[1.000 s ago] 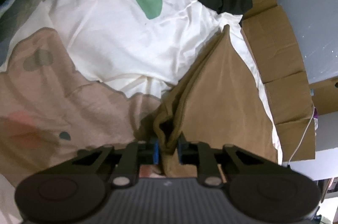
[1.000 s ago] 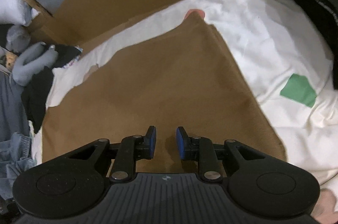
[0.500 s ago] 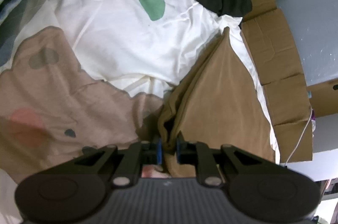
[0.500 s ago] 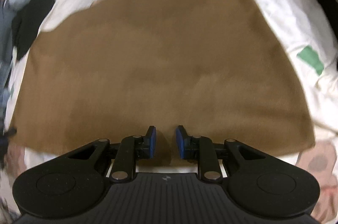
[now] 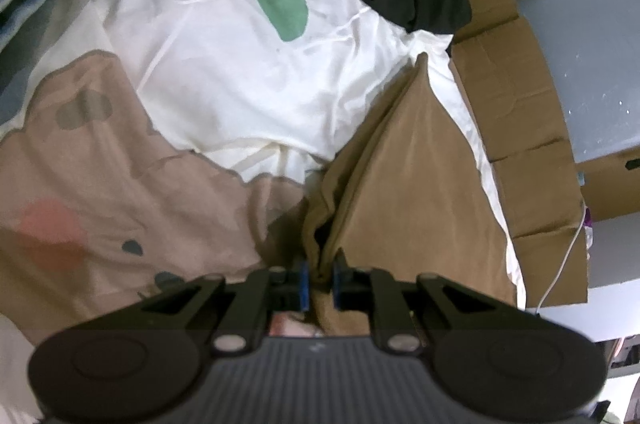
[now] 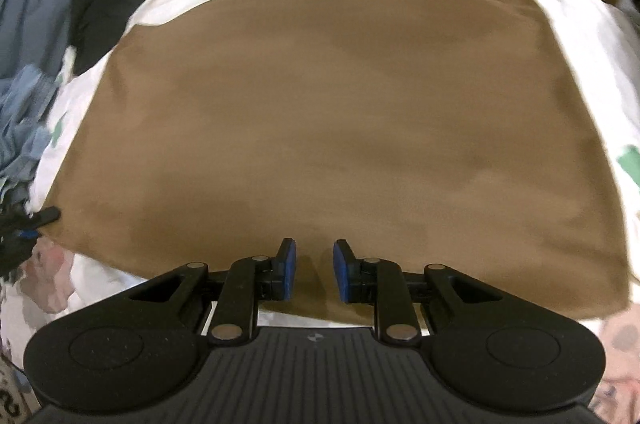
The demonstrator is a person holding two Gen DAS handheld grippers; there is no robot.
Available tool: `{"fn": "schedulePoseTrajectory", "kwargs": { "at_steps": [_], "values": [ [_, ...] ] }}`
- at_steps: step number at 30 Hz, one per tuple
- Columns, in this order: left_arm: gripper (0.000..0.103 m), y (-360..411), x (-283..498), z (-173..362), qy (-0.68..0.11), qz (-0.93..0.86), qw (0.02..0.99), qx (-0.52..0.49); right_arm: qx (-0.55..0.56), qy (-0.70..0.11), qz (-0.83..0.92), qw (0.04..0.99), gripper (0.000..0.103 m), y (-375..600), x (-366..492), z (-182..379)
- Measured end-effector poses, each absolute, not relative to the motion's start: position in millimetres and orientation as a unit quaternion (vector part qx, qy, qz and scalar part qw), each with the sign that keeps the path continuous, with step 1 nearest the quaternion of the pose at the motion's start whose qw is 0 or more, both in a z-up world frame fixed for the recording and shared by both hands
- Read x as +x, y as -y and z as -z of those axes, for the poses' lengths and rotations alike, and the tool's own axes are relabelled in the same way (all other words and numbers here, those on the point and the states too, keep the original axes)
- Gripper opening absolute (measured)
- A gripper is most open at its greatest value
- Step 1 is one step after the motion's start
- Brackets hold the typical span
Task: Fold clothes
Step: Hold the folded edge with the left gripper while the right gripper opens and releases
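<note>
Left gripper (image 5: 319, 280) pinches a bunched corner of the brown garment (image 5: 416, 184), which lies flat along the bedsheet's (image 5: 224, 72) edge beside flattened cardboard (image 5: 516, 128). Right gripper (image 6: 314, 274), jaws spread and empty, hovers over the garment's near edge.

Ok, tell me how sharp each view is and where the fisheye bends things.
Left wrist view: the brown garment and the bedsheet are slightly soft; the cardboard edges curve at the right. Right wrist view: the garment's far edge and the blue clothes at the left smear; its outline bows outward.
</note>
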State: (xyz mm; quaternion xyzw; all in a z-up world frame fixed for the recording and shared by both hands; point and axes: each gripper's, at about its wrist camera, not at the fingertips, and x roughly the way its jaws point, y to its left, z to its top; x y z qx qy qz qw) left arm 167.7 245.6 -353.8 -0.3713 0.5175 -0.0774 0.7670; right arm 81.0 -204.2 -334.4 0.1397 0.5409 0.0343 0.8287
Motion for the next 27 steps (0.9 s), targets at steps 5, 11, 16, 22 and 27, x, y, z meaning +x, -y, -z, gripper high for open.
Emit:
{"fn": "schedulePoseTrajectory", "kwargs": {
  "at_steps": [5, 11, 16, 22, 27],
  "values": [
    [0.009, -251, 167, 359, -0.514, 0.074, 0.755, -0.4, 0.124, -0.552, -0.066, 0.822, 0.023, 175, 92, 342],
    [0.008, -255, 165, 362, -0.508, 0.076, 0.752, -0.413, 0.092, -0.556, -0.086, 0.822, 0.023, 150, 95, 344],
    [0.008, -256, 163, 365, -0.51, 0.073, 0.75, -0.416, 0.076, -0.548, -0.095, 0.828, 0.023, 139, 98, 338],
    [0.008, -257, 163, 362, -0.51, 0.082, 0.752, -0.409, 0.056, -0.538, -0.106, 0.834, 0.023, 125, 102, 331],
    [0.008, -256, 163, 362, -0.509, 0.082, 0.752, -0.41, 0.049, -0.543, -0.113, 0.831, 0.023, 116, 110, 338]
  ]
}}
